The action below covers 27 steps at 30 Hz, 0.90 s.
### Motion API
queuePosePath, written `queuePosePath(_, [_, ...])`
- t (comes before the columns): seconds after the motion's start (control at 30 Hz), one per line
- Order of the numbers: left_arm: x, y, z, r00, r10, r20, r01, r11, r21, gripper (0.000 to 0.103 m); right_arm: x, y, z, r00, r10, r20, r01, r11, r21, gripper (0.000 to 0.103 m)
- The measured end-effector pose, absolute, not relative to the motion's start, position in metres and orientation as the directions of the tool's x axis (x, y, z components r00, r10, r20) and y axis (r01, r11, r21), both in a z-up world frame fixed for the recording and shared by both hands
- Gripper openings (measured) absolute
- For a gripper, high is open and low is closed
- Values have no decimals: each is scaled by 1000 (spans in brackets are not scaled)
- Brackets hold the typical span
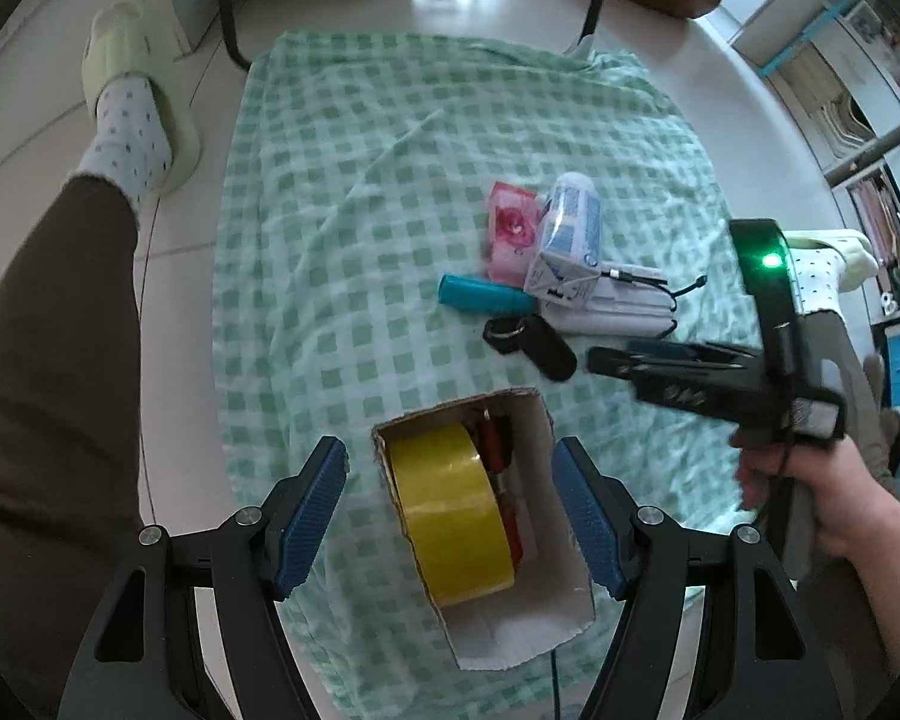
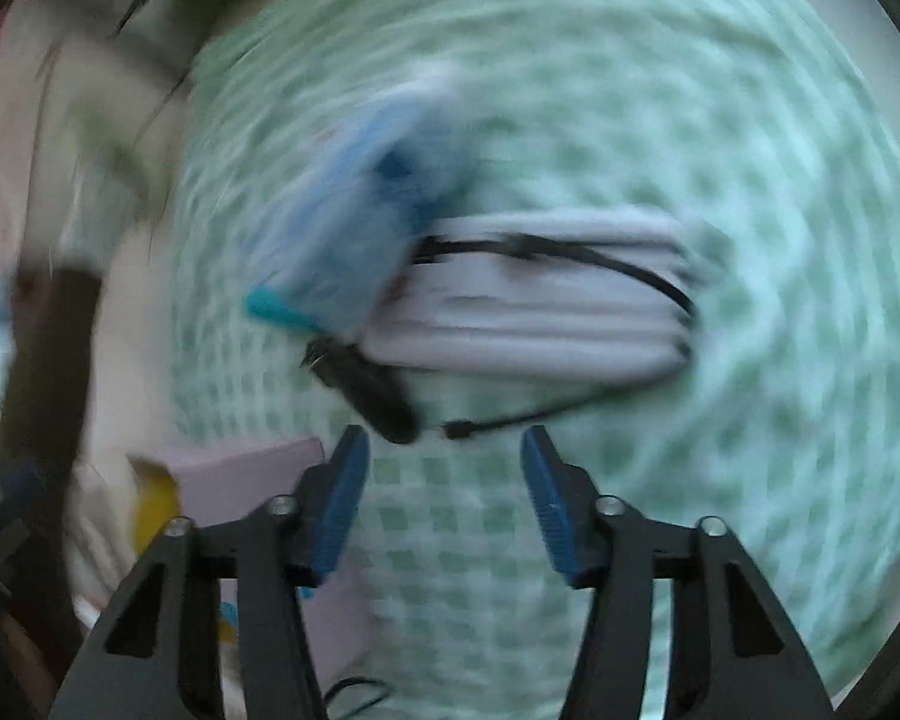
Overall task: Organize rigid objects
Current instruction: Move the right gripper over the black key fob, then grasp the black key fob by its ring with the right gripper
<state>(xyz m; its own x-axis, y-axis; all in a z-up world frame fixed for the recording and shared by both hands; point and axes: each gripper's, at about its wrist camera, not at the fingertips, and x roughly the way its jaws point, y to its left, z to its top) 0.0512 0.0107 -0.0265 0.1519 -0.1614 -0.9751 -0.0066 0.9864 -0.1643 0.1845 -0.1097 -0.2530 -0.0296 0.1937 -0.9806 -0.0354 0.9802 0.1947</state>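
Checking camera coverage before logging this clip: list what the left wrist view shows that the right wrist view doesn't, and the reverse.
Only the left wrist view: the pink packet, the red items behind the yellow tape roll in the cardboard box, and a slippered foot.

Only the right wrist view: the right gripper head-on, jaws apart, nothing between them.

Both: checked cloth, black key fob, teal tube, white cable bundle.

Two wrist views aimed steeply down at the green-checked cloth (image 1: 342,252)

The open cardboard box (image 1: 564,600) is viewed closely from the left; the black oblong fob (image 2: 378,396) is shared by both.
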Motion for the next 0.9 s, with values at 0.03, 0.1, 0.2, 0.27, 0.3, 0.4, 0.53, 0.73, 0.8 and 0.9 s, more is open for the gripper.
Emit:
queuePosePath(0.03, [51,12,-26,154,-165,-974,-12,985,-169,70,188,-97,-257,-38,185,-982,-91,978,188,54])
queuePosePath(0.1, [53,14,-23,165,-171,-971,-22,984,-177,70,194,-78,-264,-47,159,-986,-160,973,165,54])
queuePosePath(0.2, [54,16,-23,167,-177,-970,-40,982,-186,70,203,-61,-278,-54,81,-995,-197,976,90,57])
queuePosePath(0.27, [55,18,-26,159,-185,-970,-59,979,-197,70,204,-54,-279,-27,65,-998,-206,976,69,61])
queuePosePath(0.3, [55,19,-27,161,-190,-969,-65,977,-202,70,204,-51,-279,-22,55,-998,-211,976,59,58])
queuePosePath(0.4, [54,19,-27,162,-182,-970,-64,979,-195,70,198,-47,-287,-70,32,-997,-221,974,47,23])
queuePosePath(0.53, [48,22,-23,170,-176,-970,-67,980,-189,70,187,-63,-279,-119,64,-991,-128,989,80,2])
queuePosePath(0.73, [40,27,-20,179,-199,-964,-91,972,-217,70,138,-102,-268,-225,82,-971,1,996,84,5])
queuePosePath(0.8, [39,28,-19,180,-212,-961,-103,967,-233,70,136,-104,-265,-201,105,-974,18,994,104,14])
queuePosePath(0.9, [38,30,-20,170,-207,-963,-109,968,-227,70,151,-93,-264,-158,81,-984,-5,997,82,37])
